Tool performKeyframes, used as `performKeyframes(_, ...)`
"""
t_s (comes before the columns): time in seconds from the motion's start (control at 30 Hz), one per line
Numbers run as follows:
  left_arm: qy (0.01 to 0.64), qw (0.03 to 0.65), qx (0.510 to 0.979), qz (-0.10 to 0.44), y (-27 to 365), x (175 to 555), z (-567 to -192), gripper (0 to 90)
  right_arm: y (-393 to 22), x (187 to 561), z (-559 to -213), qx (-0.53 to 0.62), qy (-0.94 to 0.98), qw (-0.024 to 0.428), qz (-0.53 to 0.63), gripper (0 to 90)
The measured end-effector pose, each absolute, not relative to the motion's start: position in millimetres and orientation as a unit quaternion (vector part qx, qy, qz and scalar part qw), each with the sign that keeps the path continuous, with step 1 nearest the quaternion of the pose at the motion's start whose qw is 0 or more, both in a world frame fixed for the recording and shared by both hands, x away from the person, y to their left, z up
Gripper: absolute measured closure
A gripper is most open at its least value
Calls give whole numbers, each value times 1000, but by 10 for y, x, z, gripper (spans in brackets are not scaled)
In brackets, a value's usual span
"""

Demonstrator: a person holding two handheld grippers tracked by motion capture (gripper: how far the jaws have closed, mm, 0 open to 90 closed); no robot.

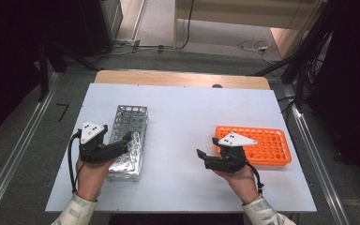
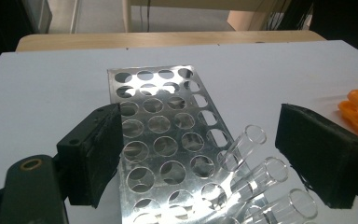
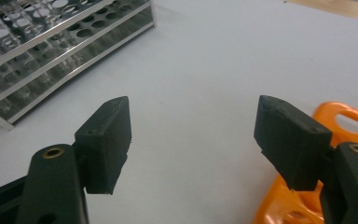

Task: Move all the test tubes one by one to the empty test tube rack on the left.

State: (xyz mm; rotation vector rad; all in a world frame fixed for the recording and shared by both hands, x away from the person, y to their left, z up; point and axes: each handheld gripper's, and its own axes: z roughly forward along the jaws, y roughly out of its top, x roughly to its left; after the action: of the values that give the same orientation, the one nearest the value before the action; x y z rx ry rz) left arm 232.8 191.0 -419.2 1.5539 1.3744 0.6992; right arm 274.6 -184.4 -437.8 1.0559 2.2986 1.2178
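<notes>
Metal rack [image 1: 127, 142] left on table [image 1: 183, 108], tubes [image 2: 256, 177] inside; plastic rack [image 1: 262, 144] right.

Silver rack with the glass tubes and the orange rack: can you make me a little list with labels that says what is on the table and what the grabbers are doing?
surface: white table
silver rack: metal, many round holes, on the left side
glass tubes: clear, three seen, leaning in the silver rack's near end
orange rack: plastic, on the right side, no tubes seen in it
left hand-held gripper: jaws open above the silver rack, pads clear of the tubes
right hand-held gripper: jaws open over bare table beside the orange rack, holding nothing
</notes>
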Motion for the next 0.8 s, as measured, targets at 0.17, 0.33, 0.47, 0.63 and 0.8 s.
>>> performKeyframes(0.17, 562, 461, 624, 286, 1987, 2257, -4190, 147, -2003, 2774, -4361, 387, 798, 172, 430, 247)
performKeyframes(0.33, 563, 460, 623, 288, 2061, 2136, -4224, 147, -2194, 2770, -4355, 401, 786, 190, 430, 245)
performKeyframes(0.47, 567, 461, 617, 292, 2138, 2047, -4256, 147, -2364, 2755, -4349, 414, 775, 202, 432, 243)
performKeyframes(0.63, 567, 460, 615, 299, 2183, 1954, -4278, 147, -2540, 2711, -4341, 425, 766, 216, 431, 242)
performKeyframes(0.8, 570, 458, 611, 303, 2214, 1922, -4314, 147, -2703, 2652, -4345, 437, 758, 226, 429, 241)
